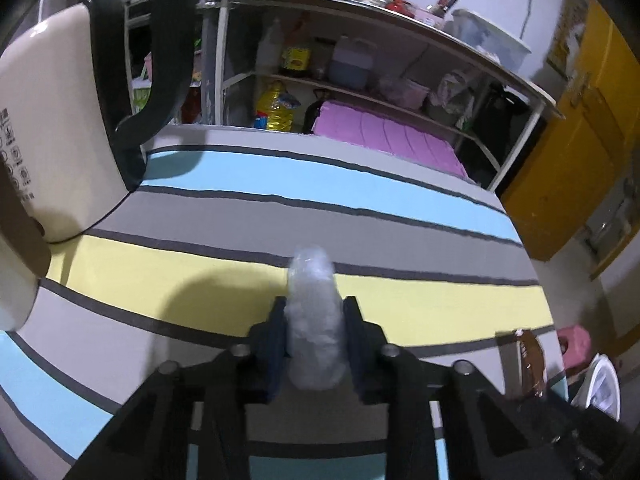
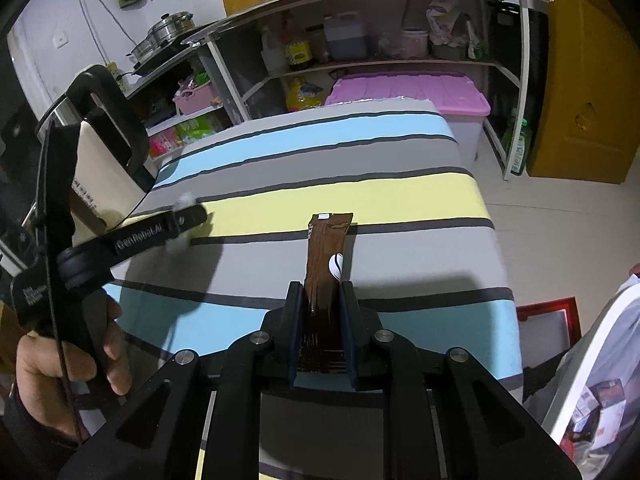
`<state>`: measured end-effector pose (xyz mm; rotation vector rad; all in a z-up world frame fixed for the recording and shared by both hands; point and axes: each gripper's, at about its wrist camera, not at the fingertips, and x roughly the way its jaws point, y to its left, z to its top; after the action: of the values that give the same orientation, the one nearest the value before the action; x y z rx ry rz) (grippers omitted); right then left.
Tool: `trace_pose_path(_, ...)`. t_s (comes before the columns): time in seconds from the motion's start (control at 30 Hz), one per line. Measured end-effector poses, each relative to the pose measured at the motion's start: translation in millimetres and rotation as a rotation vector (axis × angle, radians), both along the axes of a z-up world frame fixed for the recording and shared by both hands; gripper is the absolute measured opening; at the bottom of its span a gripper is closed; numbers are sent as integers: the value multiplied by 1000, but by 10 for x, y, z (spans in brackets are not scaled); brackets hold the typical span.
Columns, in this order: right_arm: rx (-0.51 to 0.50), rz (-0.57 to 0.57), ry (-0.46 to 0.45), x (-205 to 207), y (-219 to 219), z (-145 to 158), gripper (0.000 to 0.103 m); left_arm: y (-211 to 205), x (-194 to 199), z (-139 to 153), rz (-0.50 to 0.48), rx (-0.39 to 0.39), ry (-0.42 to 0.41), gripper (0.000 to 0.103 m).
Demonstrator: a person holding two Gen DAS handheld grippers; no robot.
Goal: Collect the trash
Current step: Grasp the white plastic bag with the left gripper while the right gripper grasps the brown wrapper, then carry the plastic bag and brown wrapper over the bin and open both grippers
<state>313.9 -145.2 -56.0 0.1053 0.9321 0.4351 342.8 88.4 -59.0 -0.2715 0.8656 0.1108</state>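
Note:
My left gripper (image 1: pixel 314 304) is shut on a crumpled wad of clear plastic wrap (image 1: pixel 316 320), held above the striped tablecloth (image 1: pixel 240 216). It also shows in the right wrist view (image 2: pixel 188 216), at the left, with the wad (image 2: pixel 185 201) between its fingers. My right gripper (image 2: pixel 320 292) is shut on a brown coffee sachet (image 2: pixel 326 264), held upright over the table. The sachet (image 1: pixel 530 364) appears at the right edge of the table in the left wrist view.
A cream electric kettle with a black handle (image 1: pixel 60 128) stands at the table's left. A white trash bin (image 2: pixel 596 368) holding wrappers sits on the floor at the right. Shelves (image 1: pixel 360 92) with bottles and a pink storage box (image 2: pixel 408 92) stand behind the table.

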Motion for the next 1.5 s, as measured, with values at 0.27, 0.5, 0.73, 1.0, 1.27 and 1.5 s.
trace_pose_path(0.27, 4, -1, -23, -104, -141, 65, 18, -174, -329, 101, -79, 7, -28, 26)
trace_pose_path(0.5, 9, 13, -56, -362, -297, 189, 18, -385, -820, 309, -131, -26, -74, 26)
trace_pose_path(0.73, 16, 20, -89, -700, -470, 347, 18, -664, -1346, 485, -183, -28, -106, 26)
trace_pose_path(1.0, 13, 12, -129, -1106, -706, 512, 18, -992, -1836, 704, -245, -27, -146, 26)
trace_pose_path(1.27, 15, -6, -146, -1450, -906, 590, 18, -1246, -2170, 779, -293, -33, -158, 26)
trace_pose_path(1.5, 13, -28, -147, -1602, -1086, 602, 18, -1388, -2263, 804, -323, -33, -158, 26)
